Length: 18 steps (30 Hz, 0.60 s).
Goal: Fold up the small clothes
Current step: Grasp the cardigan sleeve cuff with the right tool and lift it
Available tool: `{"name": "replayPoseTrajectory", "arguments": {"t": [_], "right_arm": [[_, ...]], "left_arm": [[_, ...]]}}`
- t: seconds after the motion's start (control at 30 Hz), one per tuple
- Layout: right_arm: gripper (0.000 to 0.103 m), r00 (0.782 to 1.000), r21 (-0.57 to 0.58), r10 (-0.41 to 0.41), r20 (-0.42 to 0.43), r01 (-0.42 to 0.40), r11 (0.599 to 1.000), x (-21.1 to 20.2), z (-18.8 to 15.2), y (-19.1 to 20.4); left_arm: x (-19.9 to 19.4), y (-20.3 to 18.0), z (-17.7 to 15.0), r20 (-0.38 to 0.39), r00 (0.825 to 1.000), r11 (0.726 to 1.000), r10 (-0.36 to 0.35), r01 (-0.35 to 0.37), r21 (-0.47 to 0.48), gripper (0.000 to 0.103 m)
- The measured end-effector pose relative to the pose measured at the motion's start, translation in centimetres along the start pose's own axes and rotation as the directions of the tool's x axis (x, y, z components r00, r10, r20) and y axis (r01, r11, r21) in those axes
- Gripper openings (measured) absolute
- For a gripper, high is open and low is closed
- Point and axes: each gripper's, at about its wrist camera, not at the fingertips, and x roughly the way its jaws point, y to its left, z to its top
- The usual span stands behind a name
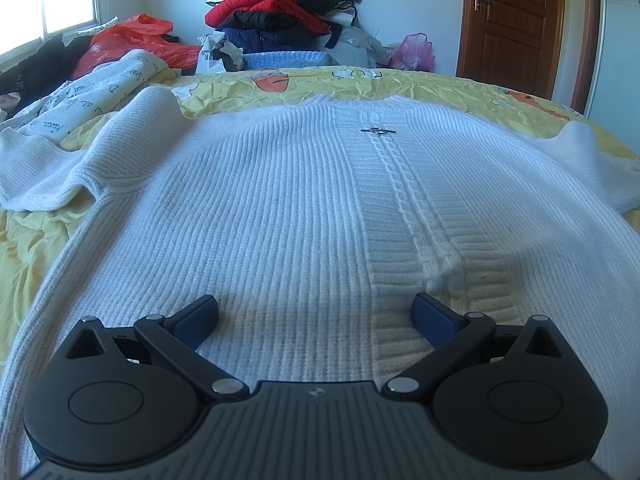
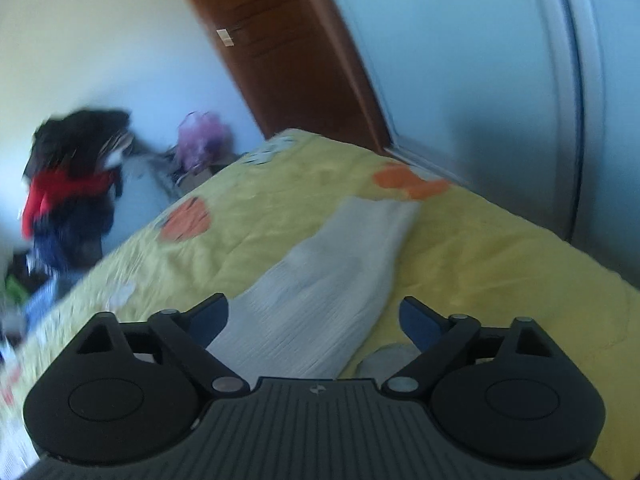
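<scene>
Your left claw (image 1: 316, 316) hangs low over the sweater (image 1: 280, 208), jaws spread wide with nothing between the pads but bare knit lying below them. Ahead of that claw the white ribbed sweater lies flat on the yellow bedspread (image 1: 400, 80), front up, its cable placket (image 1: 404, 200) running away from just beside the right finger (image 1: 432, 316) toward a small metal clasp (image 1: 378, 131) near the collar. One sleeve (image 1: 60, 168) trails off to the claw's left, rumpled, and the other sleeve (image 1: 580, 152) spreads to its right. Past the far edge of the bed you have a heap of clothes (image 1: 280, 12), a red bag (image 1: 136, 40) to the left, a pink bag (image 1: 414, 52) and a brown door (image 1: 516, 20) to the right.

Your right claw (image 2: 314, 316) is also open wide, gripping nothing. Its view is blurred and tilted. A sleeve (image 2: 328, 288) of the sweater runs from under that claw, between the fingers and onward across the bedspread (image 2: 500, 260), its cuff ahead and slightly right. Whether the pads touch the cloth you cannot tell through the blur. Beyond, the door (image 2: 288, 40) leans across the frame, with the clothes heap (image 2: 72, 176) far to the claw's left
</scene>
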Motion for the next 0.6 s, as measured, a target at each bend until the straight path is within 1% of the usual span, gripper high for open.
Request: {"name": "replayPoseTrajectory", "arguments": {"t": [0.03, 0.07, 0.13, 0.2, 0.27, 0.37, 0.4, 0.43, 0.47, 0.5, 0.53, 0.6], "right_arm": [[0.086, 1.0, 0.037, 0.0, -0.003, 0.0, 0.999, 0.7, 0.3, -0.8], [0.085, 1.0, 0.073, 0.013, -0.006, -0.013, 0.997, 1.1, 0.5, -1.6], [0.078, 0.998, 0.146, 0.058, -0.021, -0.054, 0.988, 2.0, 0.7, -2.9], [0.074, 0.996, 0.193, 0.089, -0.029, -0.082, 0.978, 3.3, 1.0, -3.5], [0.072, 0.995, 0.202, 0.099, -0.028, -0.092, 0.975, 4.5, 1.2, -3.6], [0.063, 0.996, 0.182, 0.083, 0.015, -0.084, 0.98, 5.2, 1.2, -3.5], [0.055, 0.997, 0.177, 0.074, 0.027, -0.077, 0.981, 5.5, 1.3, -3.4], [0.042, 0.998, 0.176, 0.058, 0.036, -0.063, 0.982, 5.4, 1.3, -3.5], [0.033, 0.998, 0.178, 0.039, 0.044, -0.046, 0.983, 4.4, 1.3, -3.9], [0.021, 0.999, 0.176, 0.021, 0.039, -0.027, 0.984, 4.6, 1.3, -4.0], [0.015, 0.999, 0.166, 0.026, 0.044, -0.033, 0.986, 4.4, 1.3, -4.1], [0.015, 0.999, 0.147, 0.018, 0.051, -0.025, 0.989, 4.0, 1.4, -3.7]], "left_arm": [[0.0, 0.1, 0.0, 0.0, 1.0, 1.0, -0.001, 0.001, 0.0, 0.103], [0.0, 0.0, 0.0, 0.0, 1.0, 1.0, -0.001, 0.001, 0.0, 0.103], [0.0, 0.1, 0.0, 0.0, 1.0, 1.0, -0.001, 0.001, 0.0, 0.103], [0.0, 0.1, 0.0, 0.0, 1.0, 1.0, -0.001, 0.001, 0.0, 0.103], [0.0, 0.1, 0.0, 0.0, 1.0, 1.0, -0.001, 0.001, 0.0, 0.103], [0.0, 0.1, 0.0, 0.0, 1.0, 1.0, -0.001, 0.001, 0.0, 0.103], [0.0, 0.0, 0.0, 0.0, 1.0, 1.0, -0.001, 0.001, 0.0, 0.103], [0.0, 0.1, 0.0, 0.0, 1.0, 1.0, -0.001, 0.001, 0.0, 0.103], [0.0, 0.1, 0.0, 0.0, 1.0, 1.0, -0.001, 0.001, 0.0, 0.103], [0.0, 0.1, 0.0, 0.0, 1.0, 1.0, -0.001, 0.001, -0.001, 0.103], [0.0, 0.1, 0.0, 0.0, 1.0, 1.0, -0.001, 0.001, 0.0, 0.103], [0.0, 0.0, 0.0, 0.0, 1.0, 1.0, -0.002, 0.002, -0.001, 0.103]]}}
